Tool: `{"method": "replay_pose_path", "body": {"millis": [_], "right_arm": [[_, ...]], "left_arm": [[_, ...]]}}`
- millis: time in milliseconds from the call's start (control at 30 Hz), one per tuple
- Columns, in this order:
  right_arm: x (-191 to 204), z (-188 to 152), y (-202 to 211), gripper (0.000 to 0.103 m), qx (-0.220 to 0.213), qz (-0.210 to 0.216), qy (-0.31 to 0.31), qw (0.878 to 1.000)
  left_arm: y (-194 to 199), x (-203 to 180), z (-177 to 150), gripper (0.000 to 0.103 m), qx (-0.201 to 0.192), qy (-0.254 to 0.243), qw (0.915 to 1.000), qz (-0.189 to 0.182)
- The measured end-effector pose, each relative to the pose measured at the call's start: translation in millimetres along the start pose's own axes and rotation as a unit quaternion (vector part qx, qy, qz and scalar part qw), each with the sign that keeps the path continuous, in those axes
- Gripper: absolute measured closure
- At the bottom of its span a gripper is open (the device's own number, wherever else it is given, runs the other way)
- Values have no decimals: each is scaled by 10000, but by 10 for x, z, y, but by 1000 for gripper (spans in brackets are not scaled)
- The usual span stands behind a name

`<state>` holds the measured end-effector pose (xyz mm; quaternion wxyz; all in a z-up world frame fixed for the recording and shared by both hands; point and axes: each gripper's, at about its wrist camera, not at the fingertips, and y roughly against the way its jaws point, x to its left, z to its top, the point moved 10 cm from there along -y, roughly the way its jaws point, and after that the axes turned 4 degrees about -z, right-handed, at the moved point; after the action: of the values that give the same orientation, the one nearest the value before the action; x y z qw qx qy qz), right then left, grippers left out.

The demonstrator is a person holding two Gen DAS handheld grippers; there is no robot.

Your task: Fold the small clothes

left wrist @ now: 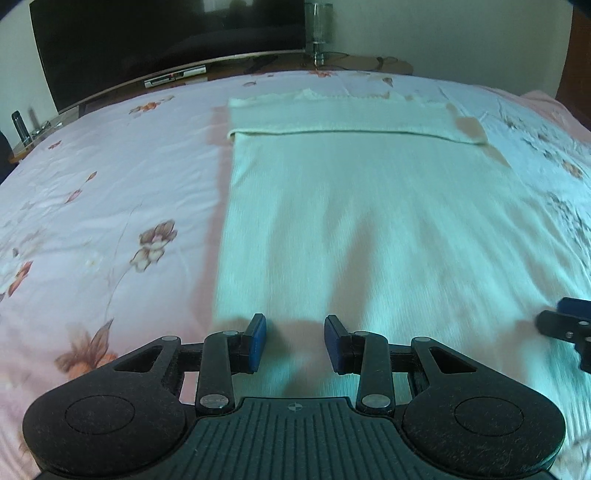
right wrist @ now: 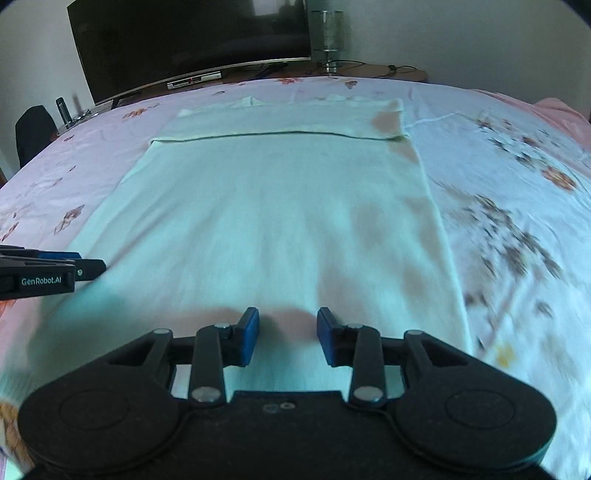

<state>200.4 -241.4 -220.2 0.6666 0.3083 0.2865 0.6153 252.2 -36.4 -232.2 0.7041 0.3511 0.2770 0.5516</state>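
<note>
A pale mint-green garment (left wrist: pixel 351 206) lies flat on the flowered bedsheet (left wrist: pixel 110 192), its far end folded back into a band (left wrist: pixel 332 116). It also shows in the right wrist view (right wrist: pixel 273 206), with its folded band (right wrist: pixel 288 120). My left gripper (left wrist: pixel 294 341) is open and empty above the garment's near edge, close to its left corner. My right gripper (right wrist: pixel 287 334) is open and empty above the near edge, further right. Each gripper shows in the other's view: the right one (left wrist: pixel 569 325) and the left one (right wrist: pixel 55 271).
A dark television (left wrist: pixel 166 44) stands on a low wooden unit beyond the bed, with a set-top box (left wrist: pixel 175 75) under it and a glass cylinder (left wrist: pixel 317 31) to its right. A dark bottle (left wrist: pixel 20 127) stands on a side table at far left.
</note>
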Motion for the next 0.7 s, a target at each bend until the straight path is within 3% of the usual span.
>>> {"method": "replay_pose_path", "body": {"millis": [300,333,367,433,500,700], "right_arm": [[-345,-319,357,56,-57,-529,-314,9981],[-381,-339,382,56,-71,-576,-360,9977],[-414,-369,409,54,-74,-613,-416,9972],[-477,-413,447,53,-65,-688,-516,9963],[-531,-445,474,49,-61,-760,-574,9954],[-605,-590,503,48,80,-754,-862,9934]], "left_arm": [[256,46,-279,67,4,-122,9999,82],[276,57,-307,64,9,-134,9999,89],[297,71,-333,44,5,-142,9998,112],[370,130,-365,14,-110,-125,9995,283],[453,173,-402,13,-245,-96,9993,266],[487,357,-723,13,10,418,9990,-181]]}}
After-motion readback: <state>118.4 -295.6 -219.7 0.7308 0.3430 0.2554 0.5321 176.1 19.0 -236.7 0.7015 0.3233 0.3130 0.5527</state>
